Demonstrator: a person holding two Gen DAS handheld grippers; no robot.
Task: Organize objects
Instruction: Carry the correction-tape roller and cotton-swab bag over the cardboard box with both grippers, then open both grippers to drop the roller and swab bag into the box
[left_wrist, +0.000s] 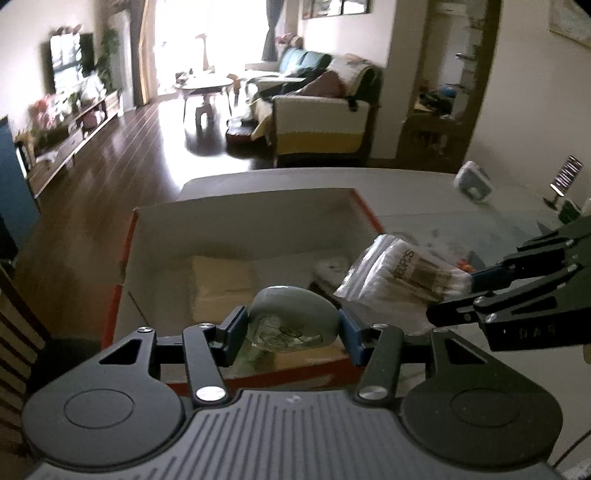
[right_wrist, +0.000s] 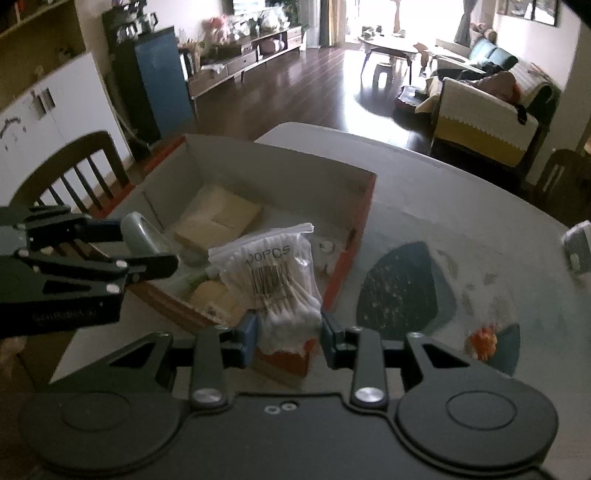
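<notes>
Grey tabletop (right_wrist: 424, 192) carries my red-edged box (right_wrist: 280, 162); over it, my left gripper (left_wrist: 291, 328) clamps a grey-green dish (left_wrist: 295, 314), right gripper (right_wrist: 288, 334) pinches a clear cotton-swab bag (right_wrist: 273, 273).

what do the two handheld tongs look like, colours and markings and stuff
Both match: the left tongs and the right tongs have a matte black ribbed body, two round black discs at the sides, black linkage bars with silver pivot screws, and blue finger pads. Faint, unreadable lettering marks each side. No cables or sleeves show.

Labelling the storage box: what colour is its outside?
Red-orange outside, pale inside; the box shows best in the right wrist view.
</notes>
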